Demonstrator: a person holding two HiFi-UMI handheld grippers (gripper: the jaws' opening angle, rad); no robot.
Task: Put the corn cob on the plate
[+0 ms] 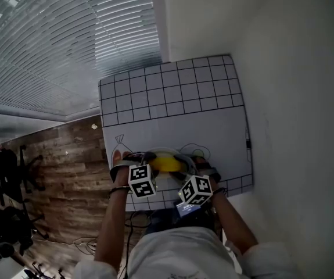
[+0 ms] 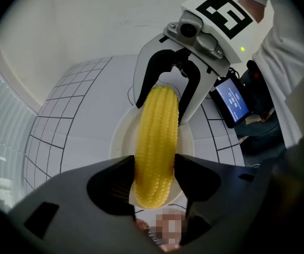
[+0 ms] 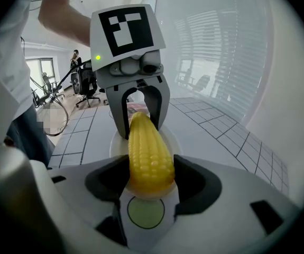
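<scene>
Corn cob (image 1: 165, 163) – held off both ends, level across the near part of the worktop (image 1: 178, 127), directly over the plate (image 1: 185, 159).

Left claw (image 1: 146, 157): clamped on the cob. In the left gripper view both dark pads press the kernels at the cob's near end, one on each side. The cob runs away from the camera to the other claw. This claw points steeply down.

Right claw (image 1: 198, 163): also clamped on the cob. The right gripper view shows the blunt yellow end seated between the two pads, in contact on both sides. It points down at a shallower slant than the left.

The claws face each other along the cob, one per end, marker cubes (image 1: 142, 180) uppermost in the head view. A small lit screen (image 2: 231, 100) is mounted on the right claw.

Plate: white, round, resting on the white part of the worktop sheet. Its rim shows on either side of the cob in the left gripper view. Whether the cob's underside touches the plate or hangs just above it – cannot tell from any view.

Worktop sheet: white, black grid squares along the far and right edges, faint drawn outlines near the plate. Wood-pattern floor (image 1: 62, 156) to the left, window blinds (image 1: 68, 39) beyond.
</scene>
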